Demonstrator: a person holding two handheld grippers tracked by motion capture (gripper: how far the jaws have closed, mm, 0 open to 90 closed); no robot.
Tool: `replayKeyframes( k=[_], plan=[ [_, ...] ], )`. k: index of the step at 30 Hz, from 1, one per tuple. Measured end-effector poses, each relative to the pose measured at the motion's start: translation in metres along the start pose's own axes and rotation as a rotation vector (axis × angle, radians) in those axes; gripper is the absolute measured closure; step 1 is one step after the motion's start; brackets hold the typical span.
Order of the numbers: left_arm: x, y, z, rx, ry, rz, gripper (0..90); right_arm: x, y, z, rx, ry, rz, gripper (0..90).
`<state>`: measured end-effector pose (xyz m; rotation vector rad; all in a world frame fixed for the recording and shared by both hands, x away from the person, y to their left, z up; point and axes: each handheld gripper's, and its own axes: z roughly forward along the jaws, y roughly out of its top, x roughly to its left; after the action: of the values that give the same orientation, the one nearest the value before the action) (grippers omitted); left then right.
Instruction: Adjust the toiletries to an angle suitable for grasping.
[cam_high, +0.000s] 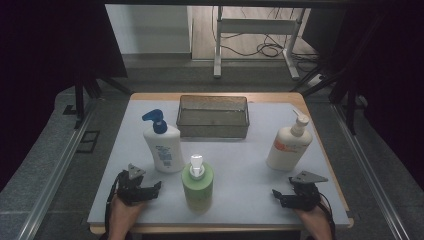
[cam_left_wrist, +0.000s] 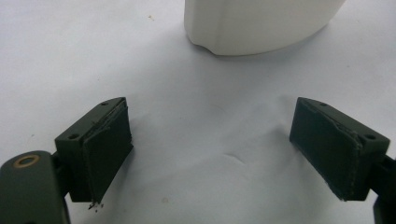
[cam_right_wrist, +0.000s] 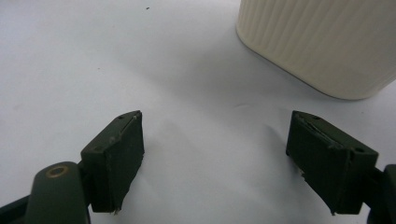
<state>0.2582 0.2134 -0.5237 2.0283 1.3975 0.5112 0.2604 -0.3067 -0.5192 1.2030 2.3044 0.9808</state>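
Both grippers rest low at the near edge of the surface (cam_high: 235, 200), and nothing is held. The left gripper (cam_high: 152, 189) has its fingers (cam_left_wrist: 105, 151) spread wide, the base of the white bottle with the blue pump (cam_high: 162, 142) standing just ahead of them. The right gripper (cam_high: 280, 196) is equally wide open, its fingers (cam_right_wrist: 116, 158) aimed at the foot of the ribbed cream bottle (cam_high: 289, 145).

Each bottle stands upright, long axis vertical; the blue pump's spout points toward the left edge, the cream one's nozzle tips up and back (toward the metal tray (cam_high: 213, 117) at the far side). A green bottle (cam_high: 197, 182) stands between the two grippers, nearer the person.

The risks, judging from here: these are tall, top-heavy shapes, so a finger nudging one low on the base before closing could topple it. A grip on the rounded shoulder may slip or twist, and the left gripper swinging inward could clip the green bottle.
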Motion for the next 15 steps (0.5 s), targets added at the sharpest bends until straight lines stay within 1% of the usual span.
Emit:
replayKeyframes(
  k=[15],
  plan=[
    [0.0, -0.0002, 0.0, -0.001, 0.0, -0.001, 12.3, 0.0002, 0.0001, -0.0001, 0.001, -0.004, -0.001, 19.2]
  ],
)
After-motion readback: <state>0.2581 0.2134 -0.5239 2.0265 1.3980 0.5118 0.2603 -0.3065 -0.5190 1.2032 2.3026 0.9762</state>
